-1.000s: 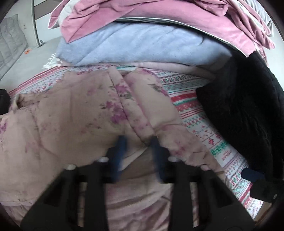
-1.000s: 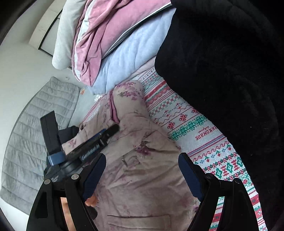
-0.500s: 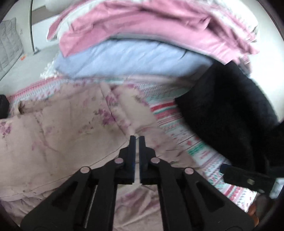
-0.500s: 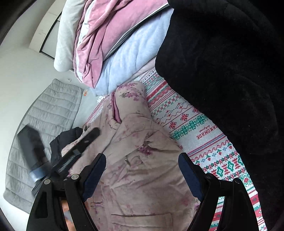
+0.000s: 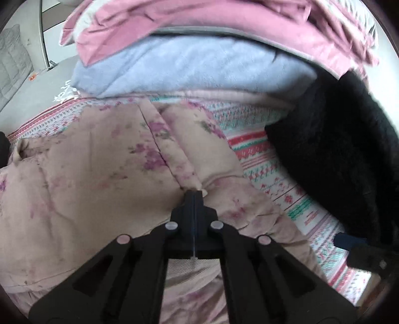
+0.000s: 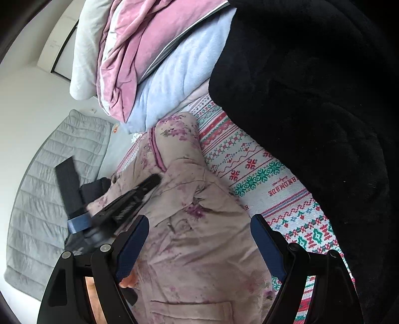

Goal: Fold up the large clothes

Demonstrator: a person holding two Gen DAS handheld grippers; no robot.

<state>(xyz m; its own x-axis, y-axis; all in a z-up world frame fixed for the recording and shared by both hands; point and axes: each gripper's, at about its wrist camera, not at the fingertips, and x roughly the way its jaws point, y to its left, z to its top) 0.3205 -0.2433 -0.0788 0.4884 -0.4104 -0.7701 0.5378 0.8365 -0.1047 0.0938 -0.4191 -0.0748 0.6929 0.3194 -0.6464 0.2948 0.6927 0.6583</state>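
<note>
Black hand-held gripper (image 6: 199,249), blue pads (image 6: 268,246)

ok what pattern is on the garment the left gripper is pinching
The padded garment is pale pink with purple floral sprigs, clearest in the left wrist view, where the left gripper pinches its front edge.

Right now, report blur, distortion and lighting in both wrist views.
Left wrist view: strong fisheye bowing with dark corners; the pink bedding at top is smeared, the floral garment soft, the shut left gripper sharp. Right wrist view: same bowing; the left gripper is blurred, the black fleece loses detail in darkness, and the open right gripper is crisp. Daylight is soft, without glare.
</note>
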